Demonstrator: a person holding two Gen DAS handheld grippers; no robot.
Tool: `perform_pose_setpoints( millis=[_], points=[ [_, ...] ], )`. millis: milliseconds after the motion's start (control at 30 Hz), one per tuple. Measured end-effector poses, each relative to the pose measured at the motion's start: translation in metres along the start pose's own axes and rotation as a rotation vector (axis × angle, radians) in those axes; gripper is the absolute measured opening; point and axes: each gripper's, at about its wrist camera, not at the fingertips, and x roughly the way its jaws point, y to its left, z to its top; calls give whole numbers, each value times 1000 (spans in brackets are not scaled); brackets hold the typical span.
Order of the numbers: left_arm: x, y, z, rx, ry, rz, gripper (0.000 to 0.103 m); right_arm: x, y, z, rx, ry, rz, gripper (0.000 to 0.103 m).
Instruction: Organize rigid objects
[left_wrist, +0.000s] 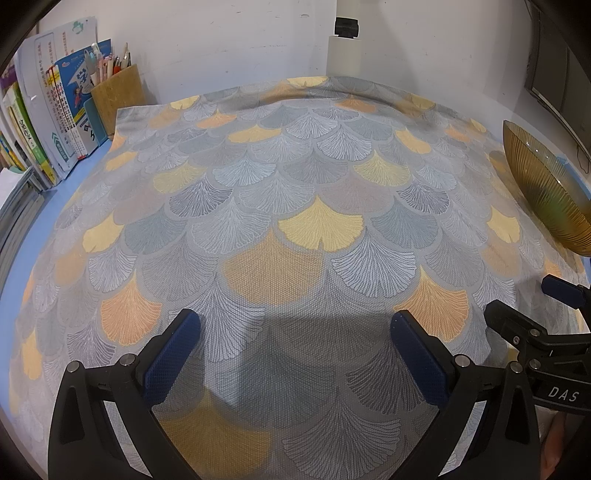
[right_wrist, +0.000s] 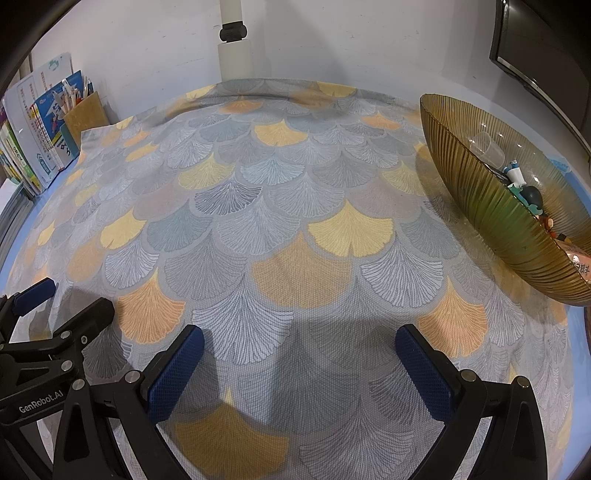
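Objects (right_wrist: 524, 184) fill the bowl (right_wrist: 480, 206); cloth (right_wrist: 295, 221) bare, sorting seemingly done; left hand-held gripper (left_wrist: 295, 343) and right hand-held gripper (right_wrist: 300, 354) gape, released.

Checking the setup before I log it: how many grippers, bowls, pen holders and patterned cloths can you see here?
Grippers: 2, the left gripper and the right gripper, both open and empty
Amber ribbed bowl: 1, with small items inside
Pen holder: 1
Patterned cloth: 1
Total: 5

DAS: on the right gripper (left_wrist: 532, 314), seen right of the left one.
GenRobot.AI: on the left gripper (right_wrist: 48, 306).
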Motion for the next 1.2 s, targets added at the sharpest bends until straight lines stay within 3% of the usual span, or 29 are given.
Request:
perform_pose_setpoints(
  millis=[1200],
  points=[
    [0,-2,0,-1,0,2,103,-1,3,-1,-4,0,1,103]
  ],
)
